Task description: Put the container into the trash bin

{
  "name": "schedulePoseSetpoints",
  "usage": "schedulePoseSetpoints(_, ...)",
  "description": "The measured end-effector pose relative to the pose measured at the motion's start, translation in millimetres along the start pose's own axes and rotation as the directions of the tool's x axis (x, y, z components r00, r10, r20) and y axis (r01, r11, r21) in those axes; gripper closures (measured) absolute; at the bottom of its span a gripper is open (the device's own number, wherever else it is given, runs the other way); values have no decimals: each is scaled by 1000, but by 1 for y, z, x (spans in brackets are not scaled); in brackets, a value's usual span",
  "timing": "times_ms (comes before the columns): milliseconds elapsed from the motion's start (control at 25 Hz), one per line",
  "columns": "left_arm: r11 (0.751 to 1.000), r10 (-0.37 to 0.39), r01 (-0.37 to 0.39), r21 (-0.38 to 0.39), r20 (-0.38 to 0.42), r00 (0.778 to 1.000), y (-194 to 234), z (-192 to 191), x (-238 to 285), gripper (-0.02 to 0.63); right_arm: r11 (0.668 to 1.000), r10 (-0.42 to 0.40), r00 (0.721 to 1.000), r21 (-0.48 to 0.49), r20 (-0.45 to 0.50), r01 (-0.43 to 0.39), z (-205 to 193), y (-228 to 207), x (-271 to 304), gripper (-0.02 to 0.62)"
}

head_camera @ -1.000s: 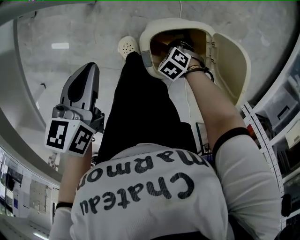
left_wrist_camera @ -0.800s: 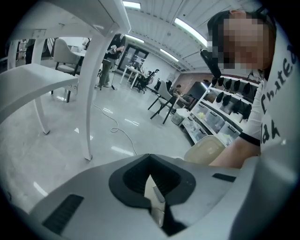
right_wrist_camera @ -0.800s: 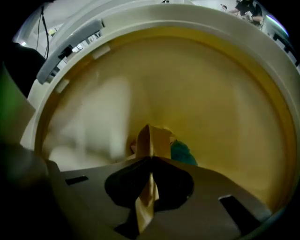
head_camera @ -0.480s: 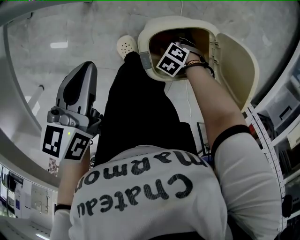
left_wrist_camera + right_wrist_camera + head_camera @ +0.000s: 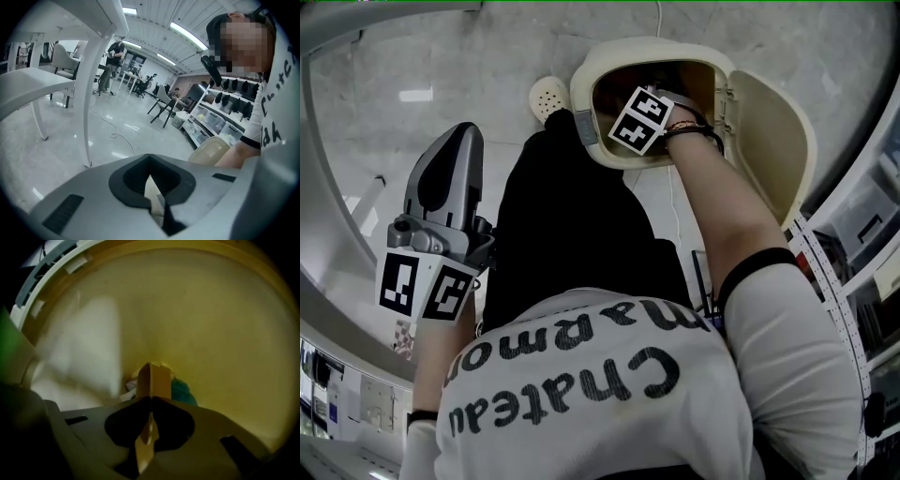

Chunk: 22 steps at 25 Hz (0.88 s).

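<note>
The biggest thing is the shiny grey floor [image 5: 487, 84], which spreads out under everything. A person in a white shirt [image 5: 581, 375] and black trousers [image 5: 572, 225] stands on it and looks down. One pale shoe [image 5: 546, 96] peeks out by the trousers. In front of the person is a cream trash bin [image 5: 579, 94] with its lid [image 5: 769, 131] swung open to the person's right. The right arm reaches down so that the right gripper [image 5: 150, 398] is inside the mouth of the bin, and its marker cube [image 5: 637, 120] sits at the opening. Its jaws are pressed tight on a thin brown container [image 5: 154, 378], which sticks out past the tips. So the container is inside the bin, up above the bottom and held by its edge. Down at the bottom of the bin lie a blue-green lump [image 5: 183, 392] and some white paper [image 5: 131, 389]. The left gripper [image 5: 457, 141] is held out to the side, well away from the bin and over the floor. Its jaws are pushed together with nothing in them. Its view shows a white table leg [image 5: 93, 93], a cable [image 5: 112, 126] lying on the floor and shelves [image 5: 211, 122] with boxes.
</note>
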<state>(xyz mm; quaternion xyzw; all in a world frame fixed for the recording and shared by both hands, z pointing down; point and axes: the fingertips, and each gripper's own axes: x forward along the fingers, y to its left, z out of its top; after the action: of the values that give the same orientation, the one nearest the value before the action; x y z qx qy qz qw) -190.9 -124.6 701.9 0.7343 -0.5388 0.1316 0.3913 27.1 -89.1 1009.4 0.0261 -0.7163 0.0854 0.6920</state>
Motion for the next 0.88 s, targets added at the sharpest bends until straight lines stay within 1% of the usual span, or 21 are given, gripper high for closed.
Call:
schedulePoseSetpoints(120, 1000, -1, 1, -8, 12, 1000, -3, 4, -1, 583, 1000, -1, 1000, 9, -8, 1, -2, 0, -2, 555)
schedulePoseSetpoints(280, 1000, -7, 7, -8, 28, 1000, -9, 18, -5, 583, 1000, 12, 1000, 28, -21, -11, -5, 5, -11, 554)
schedulePoseSetpoints(520, 1000, -18, 19, -19, 44, 999, -19, 41, -23, 583, 998, -7, 1000, 64, -14, 8, 2, 6, -48, 554)
schedulePoseSetpoints(640, 999, -19, 21, -32, 55, 998, -26, 49, -35, 583, 993, -24, 1000, 119, 6, 23, 5, 10, -73, 554)
schedulePoseSetpoints(760, 999, -27, 30, -29, 103, 994, -40, 68, -48, 583, 982, -61, 997, 182, 44, 52, 10, 7, -108, 554)
schedulePoseSetpoints(840, 999, -38, 41, -20, 136, 990, -55, 86, -61, 583, 965, -68, 995, 257, 75, 47, 11, 9, -137, 555)
schedulePoseSetpoints(880, 999, -45, 47, -13, 152, 987, -64, 95, -68, 583, 950, -70, 993, 309, 92, 39, 11, 10, -152, 555)
